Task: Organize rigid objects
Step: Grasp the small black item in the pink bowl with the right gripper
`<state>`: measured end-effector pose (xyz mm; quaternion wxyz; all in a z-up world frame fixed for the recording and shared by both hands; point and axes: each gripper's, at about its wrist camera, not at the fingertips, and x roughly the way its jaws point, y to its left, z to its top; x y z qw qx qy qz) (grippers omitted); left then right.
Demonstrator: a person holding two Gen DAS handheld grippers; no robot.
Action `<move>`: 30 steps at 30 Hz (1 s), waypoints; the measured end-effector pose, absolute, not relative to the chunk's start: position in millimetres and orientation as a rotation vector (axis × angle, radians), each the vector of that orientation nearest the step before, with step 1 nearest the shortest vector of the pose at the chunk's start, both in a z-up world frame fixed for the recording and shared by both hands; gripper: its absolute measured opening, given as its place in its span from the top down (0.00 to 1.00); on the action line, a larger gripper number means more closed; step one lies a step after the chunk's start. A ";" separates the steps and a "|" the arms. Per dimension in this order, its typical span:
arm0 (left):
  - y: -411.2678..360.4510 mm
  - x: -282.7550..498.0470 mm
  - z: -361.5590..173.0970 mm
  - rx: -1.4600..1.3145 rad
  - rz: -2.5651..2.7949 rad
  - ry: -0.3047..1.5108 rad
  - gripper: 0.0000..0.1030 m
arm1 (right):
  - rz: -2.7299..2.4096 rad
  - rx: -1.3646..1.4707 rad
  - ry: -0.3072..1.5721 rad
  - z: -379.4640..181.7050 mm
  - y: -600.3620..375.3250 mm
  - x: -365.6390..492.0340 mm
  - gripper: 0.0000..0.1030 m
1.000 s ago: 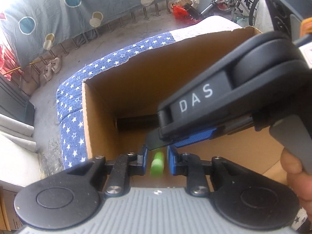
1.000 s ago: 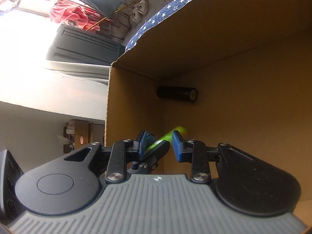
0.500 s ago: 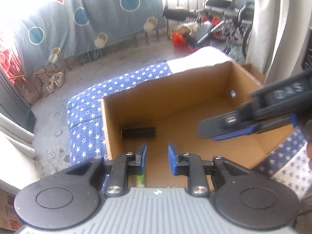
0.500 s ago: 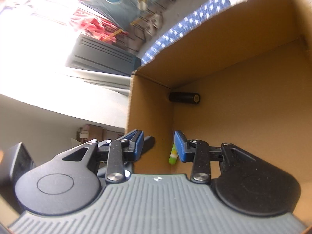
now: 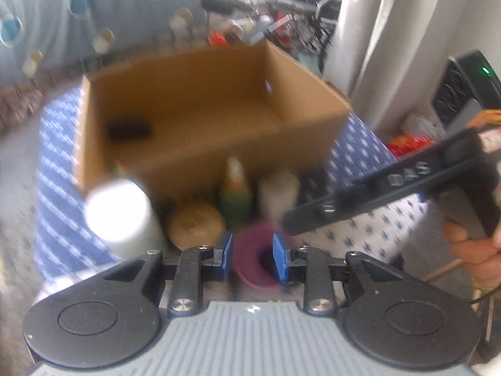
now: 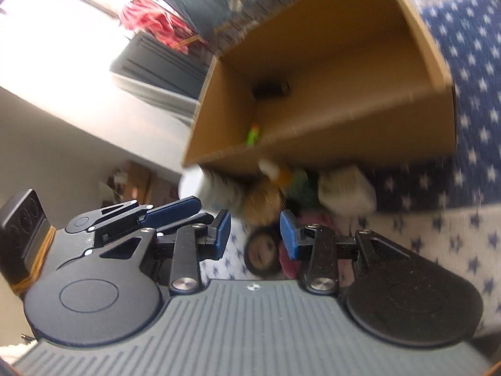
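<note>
Two matching grippers are seen: the left gripper (image 5: 253,258) and right gripper (image 6: 255,235), each built of black linkages, silver screws, blue fingertip pads and a ribbed grey body. "DAS" is printed on one.

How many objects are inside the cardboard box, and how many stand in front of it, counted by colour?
Inside the cardboard box:
black cylinder: 1
green marker: 1
In front of the box:
white cylinder: 1
tan round object: 1
green bottle: 1
white container: 1
maroon cup: 1
Total: 7

Green marker (image 6: 253,133) inside cardboard box (image 6: 313,153)
</note>
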<state>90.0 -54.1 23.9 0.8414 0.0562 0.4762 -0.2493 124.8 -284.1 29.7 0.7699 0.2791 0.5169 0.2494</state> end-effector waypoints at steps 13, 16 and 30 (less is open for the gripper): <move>-65.1 97.6 -34.8 0.011 -0.654 1.156 0.76 | 0.455 0.551 1.334 -14.5 -260.7 143.1 0.67; -68.3 101.5 -38.8 0.013 -0.654 1.165 0.73 | 0.453 0.533 1.372 -20.0 -256.1 148.6 0.67; -66.2 119.8 -54.8 0.013 -0.642 1.193 0.57 | 0.439 0.509 1.452 -33.8 -240.9 166.2 0.66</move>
